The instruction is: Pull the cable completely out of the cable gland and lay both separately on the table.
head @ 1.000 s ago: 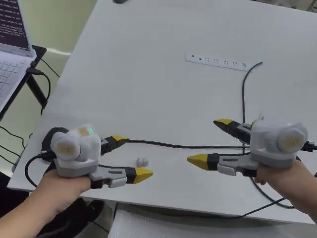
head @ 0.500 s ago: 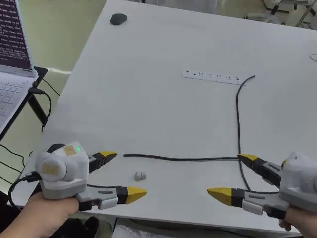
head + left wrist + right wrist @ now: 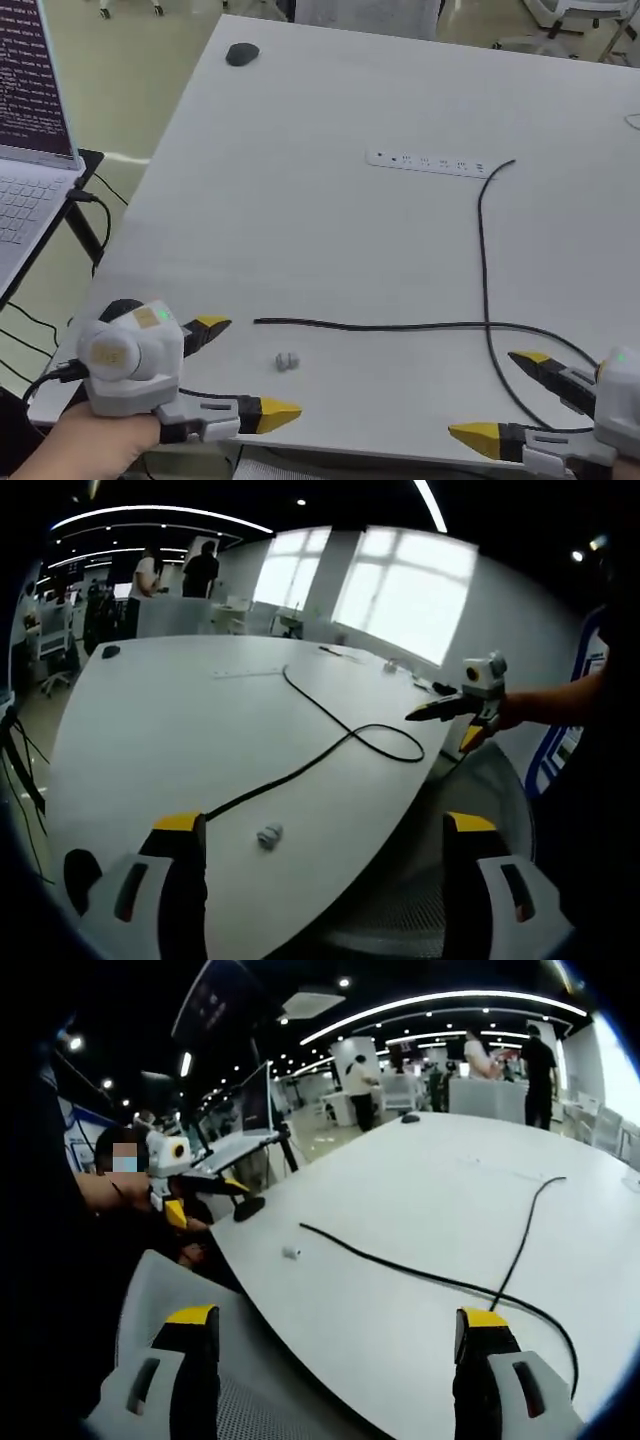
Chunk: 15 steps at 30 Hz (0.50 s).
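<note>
Gland (image 3: 287,361) near table (image 3: 300,180) 7 o'clock edge; cable (image 3: 400,326) end just at its 11, apart. Gland likely tiny, light, rolls: pinch body. Cable limp: hold near end. Left gripper (image 3: 250,367), right gripper (image 3: 495,395): jaws wide apart, empty.

The right tool (image 3: 336,1317) rises from the bottom edge, its two grey, yellow-tipped jaws spread wide with nothing between them. Beyond them lies the broad white counter (image 3: 440,1185). A thin black cable (image 3: 400,1265) runs across it and curves round near the right jaw, where another stretch of it crosses on its way to the far side. The small white cable gland (image 3: 291,1252) lies by itself near the counter's edge, just beside the cable's free end but apart from it. At the left, a hand holds the left tool (image 3: 205,1200) with its jaws parted, in front of an open grey laptop (image 3: 250,1110).
</note>
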### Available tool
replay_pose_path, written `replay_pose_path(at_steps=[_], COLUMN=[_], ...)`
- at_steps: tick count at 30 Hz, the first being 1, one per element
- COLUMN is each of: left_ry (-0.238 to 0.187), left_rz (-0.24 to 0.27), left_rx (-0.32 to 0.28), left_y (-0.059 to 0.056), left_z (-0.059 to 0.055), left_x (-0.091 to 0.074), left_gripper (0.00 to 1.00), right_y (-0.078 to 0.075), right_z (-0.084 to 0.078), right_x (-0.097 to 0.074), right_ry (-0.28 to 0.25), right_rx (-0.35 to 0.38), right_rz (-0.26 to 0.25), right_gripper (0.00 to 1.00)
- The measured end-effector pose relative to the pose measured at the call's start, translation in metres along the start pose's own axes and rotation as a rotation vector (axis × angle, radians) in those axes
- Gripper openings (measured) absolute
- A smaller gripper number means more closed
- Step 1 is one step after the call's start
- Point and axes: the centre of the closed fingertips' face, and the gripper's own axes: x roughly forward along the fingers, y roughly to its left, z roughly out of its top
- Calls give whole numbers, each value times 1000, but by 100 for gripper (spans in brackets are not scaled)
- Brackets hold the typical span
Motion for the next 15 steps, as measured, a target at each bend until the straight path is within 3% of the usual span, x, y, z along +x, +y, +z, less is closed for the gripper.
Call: replay_pose_path(at_steps=[6, 15], left_ry=[29, 38], left_rz=[1, 4], left_rx=[-9, -7], left_y=[0, -3], left_z=[-6, -5], left_x=[-3, -4], left_gripper=[99, 99], right_y=[2, -2], right_z=[-2, -7], right_x=[-1, -3], right_ry=[0, 13], right_rx=[15, 20], right_rz=[12, 24], right_gripper=[99, 99])
